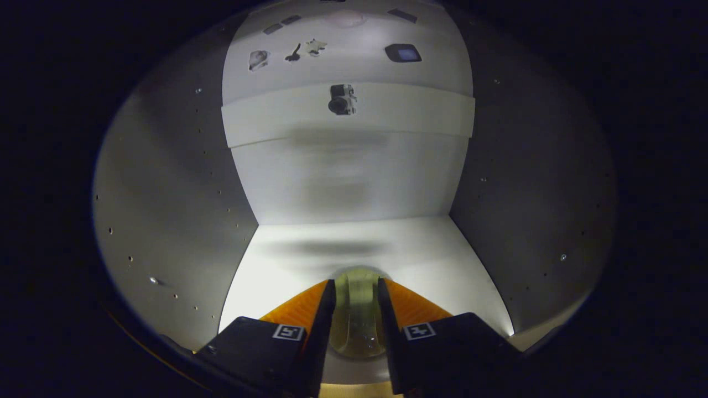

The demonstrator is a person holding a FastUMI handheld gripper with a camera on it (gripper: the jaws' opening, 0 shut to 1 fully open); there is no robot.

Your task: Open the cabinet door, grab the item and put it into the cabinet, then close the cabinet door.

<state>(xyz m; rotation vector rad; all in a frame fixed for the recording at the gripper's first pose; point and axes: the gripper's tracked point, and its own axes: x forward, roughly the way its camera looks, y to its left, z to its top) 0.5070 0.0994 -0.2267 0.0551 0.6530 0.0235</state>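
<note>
Inside now: cabinet [354, 182] walls close round me, door evidently open, since I've reached in over its floor to set the load down. Jaws [357, 290] narrowly parted, clamped both sides on the pale rounded item [357, 315], low over the floor.

A pale, translucent yellowish glass jar [357, 309] (upright, it seems) sits on the floor of the white, open-fronted cabinet [166, 182], pinched between the tongs [357, 296].

- The white cabinet floor [420, 249] carries a pale, translucent item [357, 315], which rests on it.
- The gripper [357, 290] has both fingers pressed against the item's sides.
</note>
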